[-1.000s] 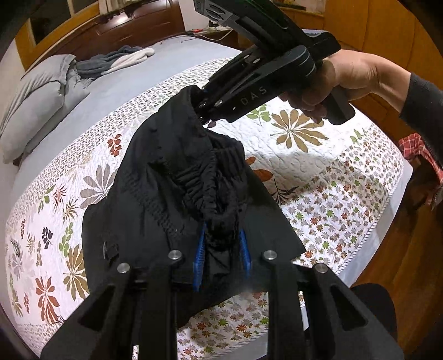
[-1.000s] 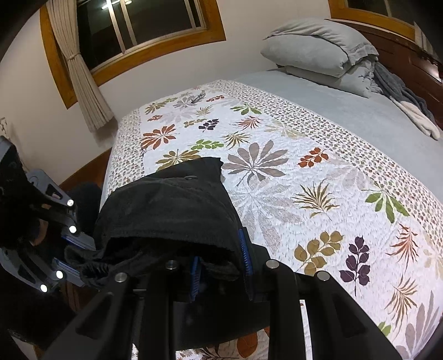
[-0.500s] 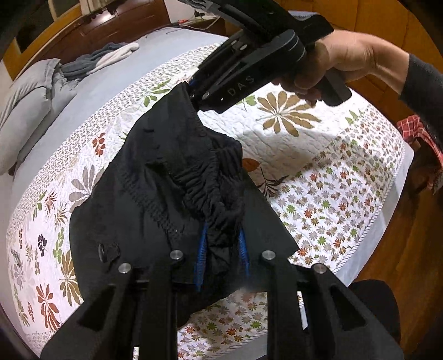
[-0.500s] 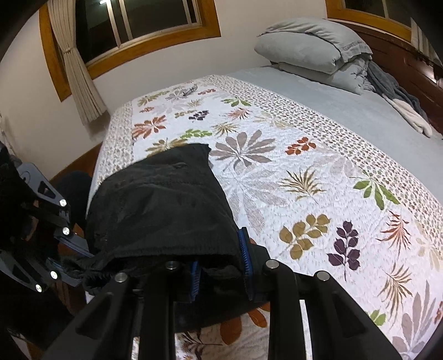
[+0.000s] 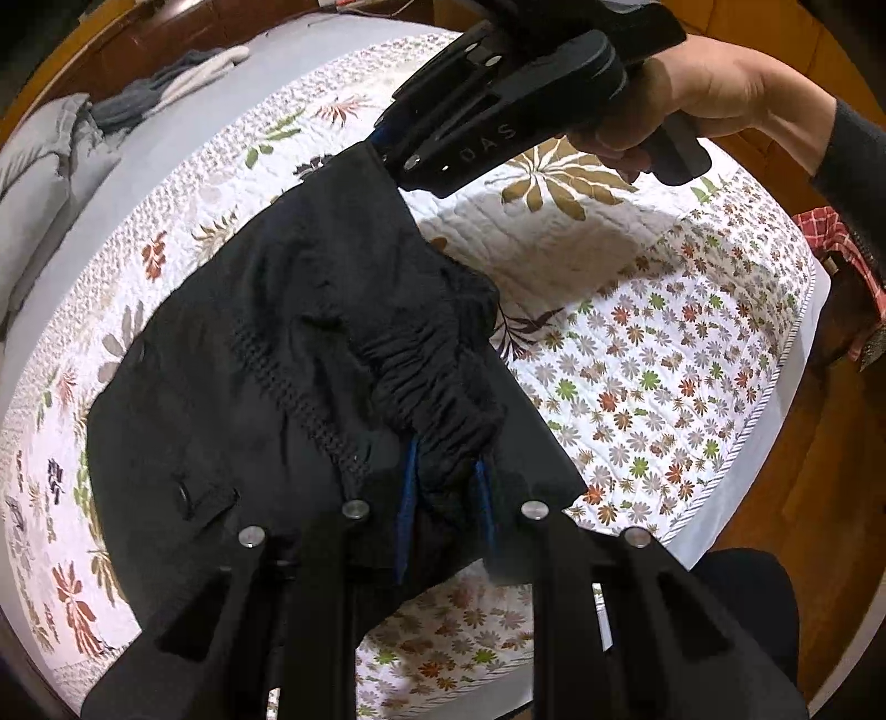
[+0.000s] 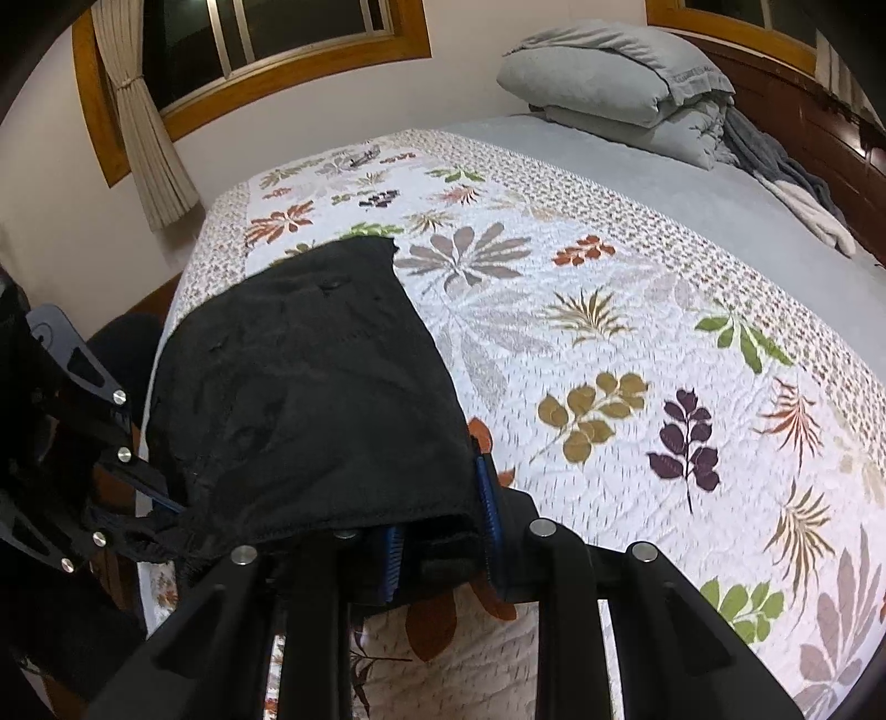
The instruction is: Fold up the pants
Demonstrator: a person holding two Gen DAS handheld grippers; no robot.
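Pants of soft black cloth, with a gathered elastic waistband and a buttoned pocket, drape over a quilted bedspread printed with leaves and flowers. The left tool is pinched narrow on the ruched waistband between its blue pads. The right tool is likewise clamped on a folded edge of the pants. Only the left view shows the right hand gripping its handle; only the right view shows the window, curtain and stacked grey pillows.
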